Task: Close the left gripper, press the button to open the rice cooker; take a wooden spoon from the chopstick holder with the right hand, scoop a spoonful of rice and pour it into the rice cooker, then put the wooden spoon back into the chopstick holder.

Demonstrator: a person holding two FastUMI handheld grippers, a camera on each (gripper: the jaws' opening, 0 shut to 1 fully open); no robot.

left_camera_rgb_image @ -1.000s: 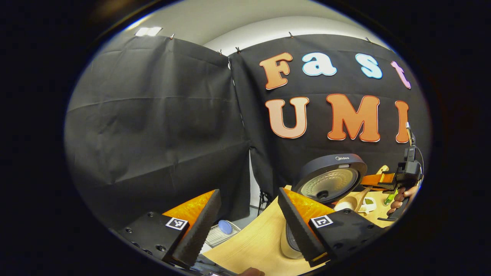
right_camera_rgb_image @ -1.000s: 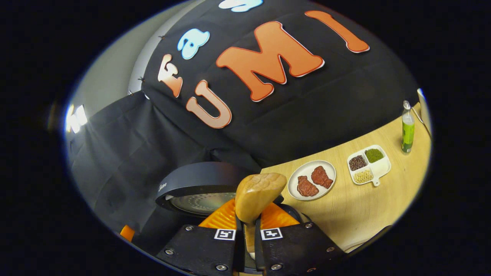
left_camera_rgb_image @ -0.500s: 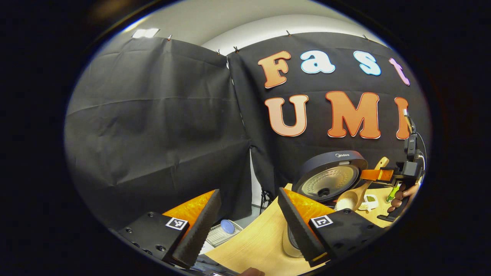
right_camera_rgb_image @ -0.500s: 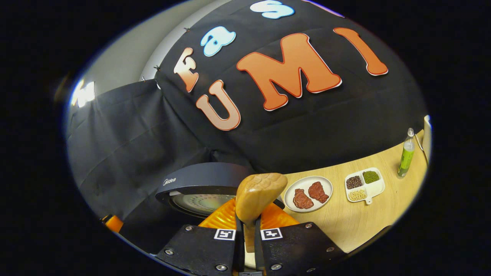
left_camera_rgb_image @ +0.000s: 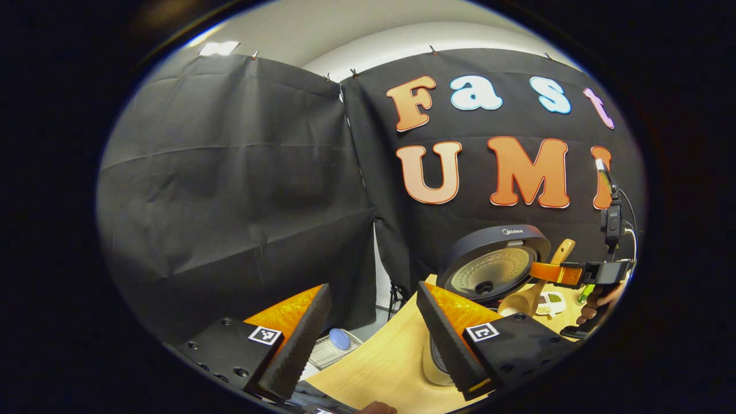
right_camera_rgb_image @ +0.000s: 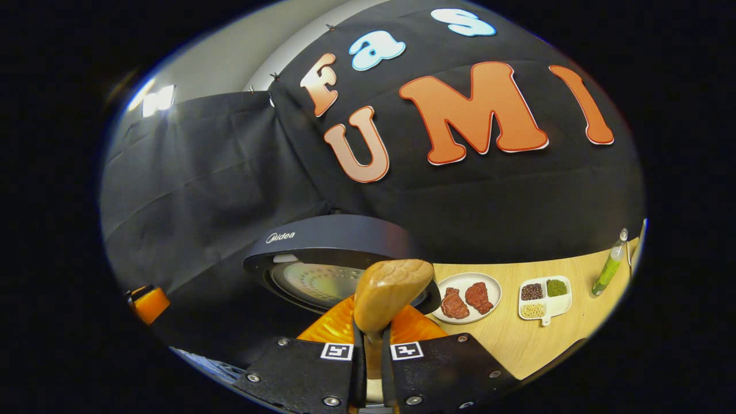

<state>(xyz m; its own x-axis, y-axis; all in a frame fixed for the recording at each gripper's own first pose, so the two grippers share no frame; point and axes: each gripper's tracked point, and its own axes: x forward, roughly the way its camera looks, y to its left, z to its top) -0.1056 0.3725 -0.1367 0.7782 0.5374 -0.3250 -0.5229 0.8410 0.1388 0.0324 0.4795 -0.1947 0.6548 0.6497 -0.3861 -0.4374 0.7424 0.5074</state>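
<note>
While the right gripper [right_camera_rgb_image: 368,345] has its two fingers pressed together on the handle of the wooden spoon [right_camera_rgb_image: 391,293], the spoon's rounded bowl stands up just above the fingertips in the right gripper view, its back turned toward the camera. Just beyond it the rice cooker [right_camera_rgb_image: 333,253] stands with its dark lid raised and the pale inner plate of the lid showing. To the right on the wooden table [right_camera_rgb_image: 535,339] lie a white plate [right_camera_rgb_image: 467,297] with two reddish pieces, a divided dish [right_camera_rgb_image: 543,298] of beans, and a green bottle [right_camera_rgb_image: 609,269] farther off. In the left gripper view the left gripper [left_camera_rgb_image: 371,339] has its fingers spread wide apart with nothing between them, above the table's near edge. Farther right in that view the right gripper [left_camera_rgb_image: 566,273] holds the spoon [left_camera_rgb_image: 532,290] with its bowl low beside the open cooker [left_camera_rgb_image: 494,261], a hand [left_camera_rgb_image: 598,302] gripping it below.
</note>
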